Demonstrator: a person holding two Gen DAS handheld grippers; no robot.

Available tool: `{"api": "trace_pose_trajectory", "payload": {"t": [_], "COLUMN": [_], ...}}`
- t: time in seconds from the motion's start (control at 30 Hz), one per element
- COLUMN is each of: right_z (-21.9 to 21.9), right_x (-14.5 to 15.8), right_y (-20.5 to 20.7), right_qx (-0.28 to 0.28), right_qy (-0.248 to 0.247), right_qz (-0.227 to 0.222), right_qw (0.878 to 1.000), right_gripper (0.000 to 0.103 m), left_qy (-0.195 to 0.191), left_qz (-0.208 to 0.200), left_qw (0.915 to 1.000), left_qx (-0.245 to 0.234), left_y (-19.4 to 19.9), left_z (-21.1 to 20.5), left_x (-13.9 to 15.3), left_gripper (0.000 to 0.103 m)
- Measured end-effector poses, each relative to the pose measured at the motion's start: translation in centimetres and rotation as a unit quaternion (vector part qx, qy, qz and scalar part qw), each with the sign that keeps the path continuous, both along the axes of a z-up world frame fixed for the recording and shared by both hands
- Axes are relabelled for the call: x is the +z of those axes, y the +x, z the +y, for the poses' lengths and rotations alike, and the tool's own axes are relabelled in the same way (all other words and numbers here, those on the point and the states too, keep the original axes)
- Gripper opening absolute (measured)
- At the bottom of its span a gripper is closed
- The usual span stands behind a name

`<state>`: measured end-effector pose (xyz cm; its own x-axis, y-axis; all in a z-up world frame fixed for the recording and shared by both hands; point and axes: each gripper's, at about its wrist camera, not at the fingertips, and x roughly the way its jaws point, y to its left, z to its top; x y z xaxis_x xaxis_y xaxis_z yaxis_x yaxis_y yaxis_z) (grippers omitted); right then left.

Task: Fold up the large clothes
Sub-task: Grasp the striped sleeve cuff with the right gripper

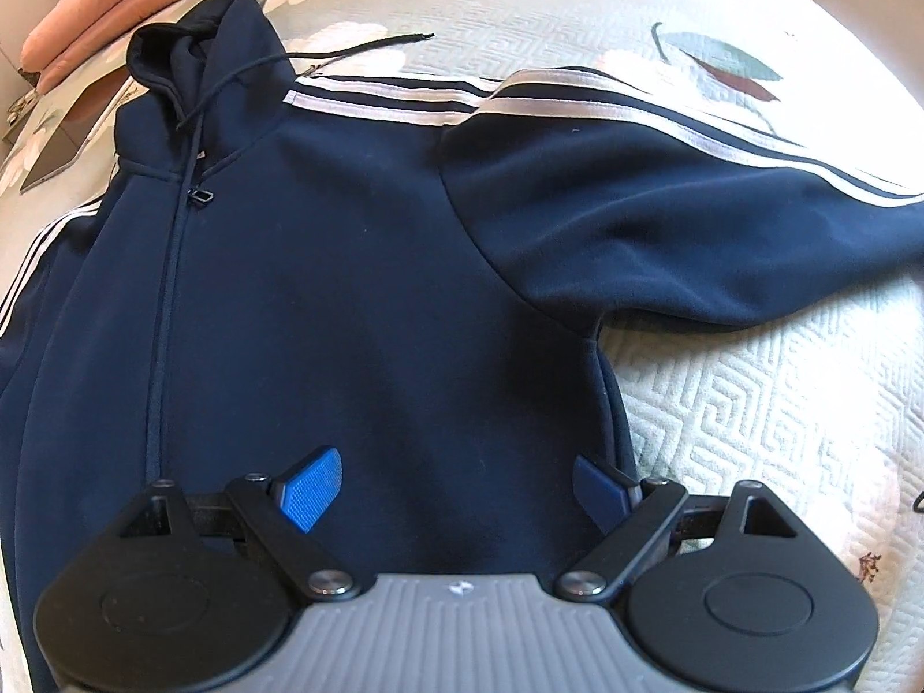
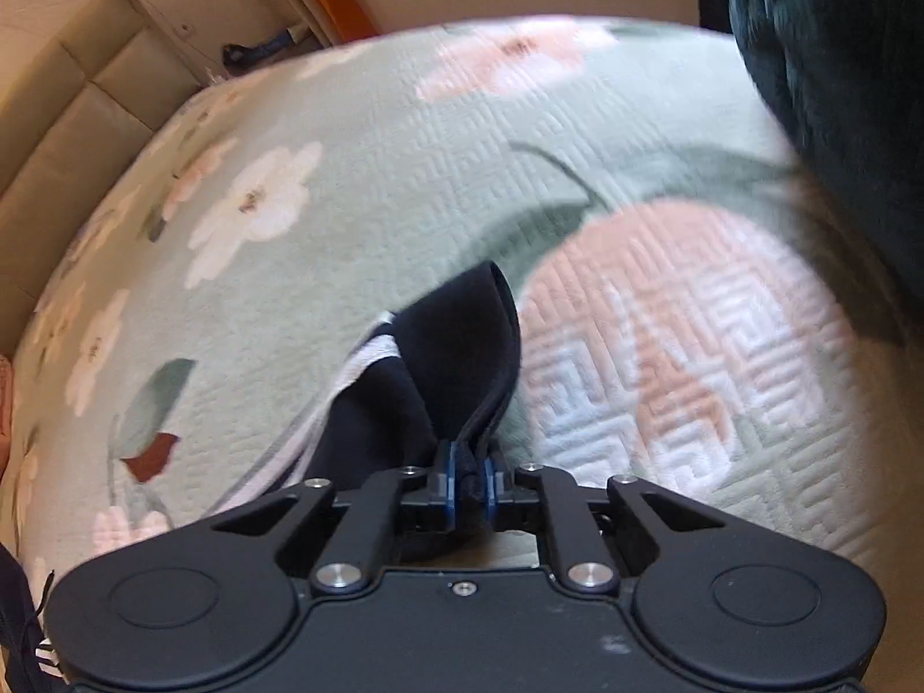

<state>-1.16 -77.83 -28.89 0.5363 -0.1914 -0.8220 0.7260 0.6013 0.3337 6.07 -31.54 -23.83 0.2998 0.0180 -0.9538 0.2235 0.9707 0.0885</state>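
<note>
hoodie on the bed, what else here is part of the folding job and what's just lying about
Part of the job:
- navy hoodie, spread flat on the bedspread
- its striped sleeve, cuff end clamped in the right gripper
- left gripper, open over the hoodie's body

Just lying about:
- pink folded bedding
- tablet beside the hood
- dark fuzzy fabric at the bed's edge

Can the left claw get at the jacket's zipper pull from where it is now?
Probably yes. The left claw hangs open over the jacket body, and the zipper pull lies exposed farther ahead to its left, only the drawcord nearby. The right claw grips a sleeve cuff elsewhere.
</note>
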Motion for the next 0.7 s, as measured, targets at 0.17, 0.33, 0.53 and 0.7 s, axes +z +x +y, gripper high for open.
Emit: {"api": "trace_pose_trajectory", "payload": {"t": [0.17,0.33,0.53,0.7], "right_z": [3.4,3.6,3.0,2.5], "right_x": [8.0,5.6,3.3,1.1], "right_y": [-2.7,-2.1,-4.1,-3.9], "right_qx": [0.032,0.039,0.029,0.055], "right_qy": [-0.074,-0.153,-0.188,-0.119], "right_qz": [-0.025,0.1,0.14,0.117], "right_qw": [0.996,0.982,0.972,0.984], "right_gripper": [0.012,0.015,0.032,0.056], "left_qy": [0.021,0.048,0.049,0.044], "left_qz": [-0.013,-0.035,-0.029,-0.02], "left_qw": [0.9997,0.9982,0.9975,0.9977], "left_qx": [-0.001,0.011,0.041,0.047], "left_y": [1.2,3.0,3.9,3.3], "left_z": [0.7,2.3,5.6,5.9], "left_x": [-0.7,-1.6,-2.5,-2.9], "left_gripper": [0.089,0.089,0.088,0.088]}}
